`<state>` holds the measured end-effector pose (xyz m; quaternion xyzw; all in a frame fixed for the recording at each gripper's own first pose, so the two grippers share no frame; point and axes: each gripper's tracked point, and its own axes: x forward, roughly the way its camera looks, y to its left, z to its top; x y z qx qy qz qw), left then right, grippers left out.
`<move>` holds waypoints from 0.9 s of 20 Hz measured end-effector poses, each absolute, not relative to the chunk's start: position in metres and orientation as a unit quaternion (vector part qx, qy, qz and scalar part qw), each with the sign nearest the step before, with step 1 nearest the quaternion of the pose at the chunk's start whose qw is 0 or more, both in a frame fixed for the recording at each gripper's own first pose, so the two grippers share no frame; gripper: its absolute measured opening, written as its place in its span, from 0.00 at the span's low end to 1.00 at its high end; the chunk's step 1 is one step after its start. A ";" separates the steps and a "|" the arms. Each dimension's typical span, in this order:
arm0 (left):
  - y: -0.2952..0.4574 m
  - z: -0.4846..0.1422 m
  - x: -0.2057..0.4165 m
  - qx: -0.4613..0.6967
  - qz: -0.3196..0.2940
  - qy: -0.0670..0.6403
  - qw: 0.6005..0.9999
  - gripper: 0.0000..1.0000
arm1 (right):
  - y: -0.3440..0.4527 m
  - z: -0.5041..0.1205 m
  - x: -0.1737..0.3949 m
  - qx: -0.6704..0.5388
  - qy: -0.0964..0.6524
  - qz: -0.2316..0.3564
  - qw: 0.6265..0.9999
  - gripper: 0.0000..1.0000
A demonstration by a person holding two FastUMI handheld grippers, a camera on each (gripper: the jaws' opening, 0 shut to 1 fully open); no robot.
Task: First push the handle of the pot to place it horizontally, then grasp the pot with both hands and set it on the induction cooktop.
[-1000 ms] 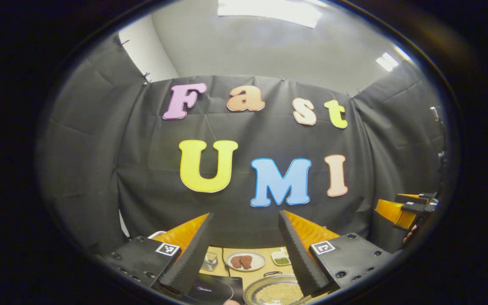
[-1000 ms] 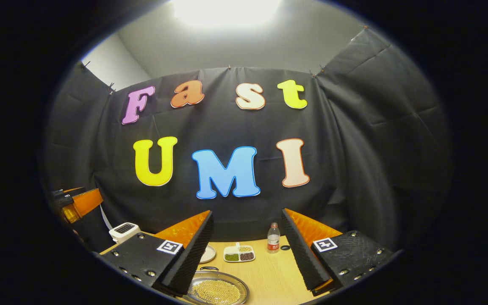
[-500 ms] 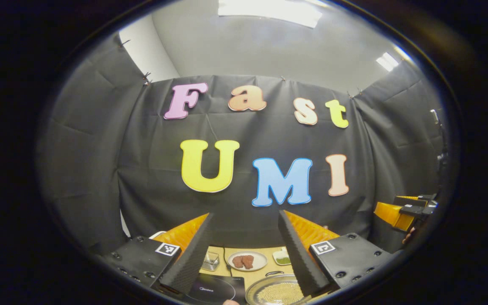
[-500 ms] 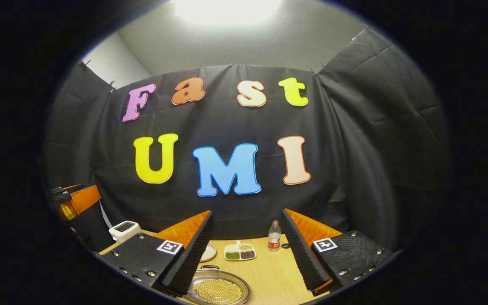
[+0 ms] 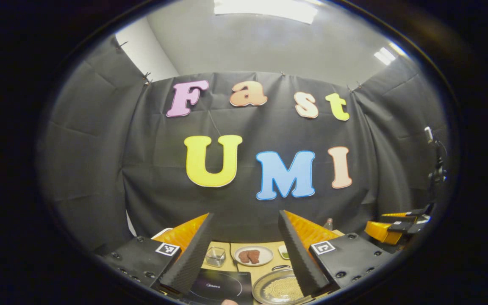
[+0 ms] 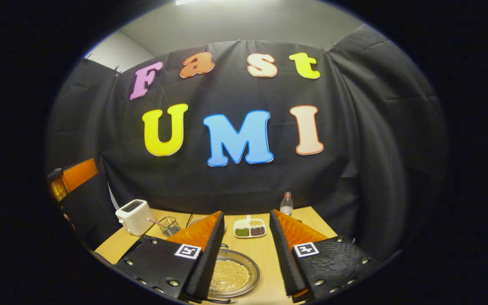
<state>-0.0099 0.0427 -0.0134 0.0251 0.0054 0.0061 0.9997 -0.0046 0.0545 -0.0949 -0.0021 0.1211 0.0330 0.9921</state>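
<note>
The pot (image 6: 232,275) is a shallow metal pan of yellow grains on the wooden table (image 6: 265,254), with a loop handle on its far rim (image 5: 281,267). In the left gripper view the pot (image 5: 275,289) sits just right of the black induction cooktop (image 5: 218,288). My left gripper (image 5: 246,213) is open and held above the table, nothing between its fingers. My right gripper (image 6: 246,212) is open too, above the pot, its fingers narrower apart. Each gripper shows at the edge of the other's view: the right gripper (image 5: 390,228), the left gripper (image 6: 72,178).
Behind the cooktop stand a glass cup (image 5: 215,256), a plate of meat (image 5: 253,256) and a small green dish (image 5: 284,253). A white toaster (image 6: 134,217), a wire basket (image 6: 167,225), a divided dish (image 6: 249,228) and a bottle (image 6: 286,204) line the back.
Both grippers have tipped downward, so more of the table shows. The right gripper's fingers have drawn closer together and it has come nearer the pot.
</note>
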 end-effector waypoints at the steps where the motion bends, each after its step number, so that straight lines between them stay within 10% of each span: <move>1: 0.045 -0.015 -0.011 0.026 0.008 0.007 1.000 0.99 | 0.063 -0.110 -0.006 0.000 0.146 0.044 0.988 0.60; 12: 0.078 -0.036 -0.020 0.025 0.037 0.028 0.999 0.95 | 0.112 -0.241 -0.040 0.015 0.366 0.119 0.923 0.05; 18: 0.093 -0.040 -0.024 0.029 0.050 0.032 0.998 0.97 | 0.139 -0.294 -0.068 0.022 0.454 0.157 0.877 0.06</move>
